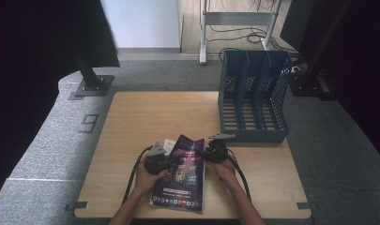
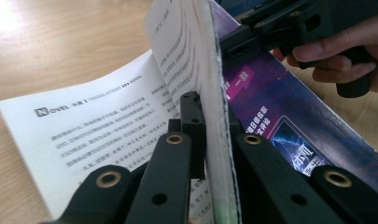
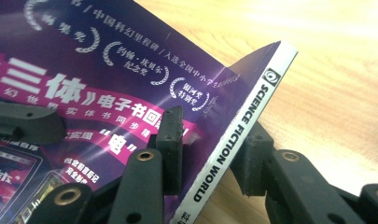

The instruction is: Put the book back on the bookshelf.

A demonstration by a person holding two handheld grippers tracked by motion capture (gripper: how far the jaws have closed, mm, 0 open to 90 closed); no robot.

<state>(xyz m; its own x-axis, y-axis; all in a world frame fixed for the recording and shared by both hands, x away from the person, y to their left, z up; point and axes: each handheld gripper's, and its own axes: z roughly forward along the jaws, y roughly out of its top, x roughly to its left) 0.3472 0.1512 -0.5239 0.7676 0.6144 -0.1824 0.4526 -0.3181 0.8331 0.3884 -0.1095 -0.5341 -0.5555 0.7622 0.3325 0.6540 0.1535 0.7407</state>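
A magazine (image 1: 183, 183) with a purple cover lies near the front of the wooden table (image 1: 140, 112), its upper part lifted and opened. My left gripper (image 1: 165, 162) grips its left side. In the left gripper view that gripper (image 2: 213, 116) is shut on the cover and a stack of pages (image 2: 210, 70) held upright, above an open white text page (image 2: 84, 135). My right gripper (image 1: 210, 153) is at the magazine's right edge. In the right gripper view it (image 3: 212, 135) clamps the white spine (image 3: 238, 126), one finger on the cover (image 3: 107, 70), the other under the back.
A blue slotted file organizer (image 1: 253, 93) stands at the table's back right, just beyond my right gripper. The left and far parts of the tabletop are bare wood. Grey carpet, black stands and cables surround the table.
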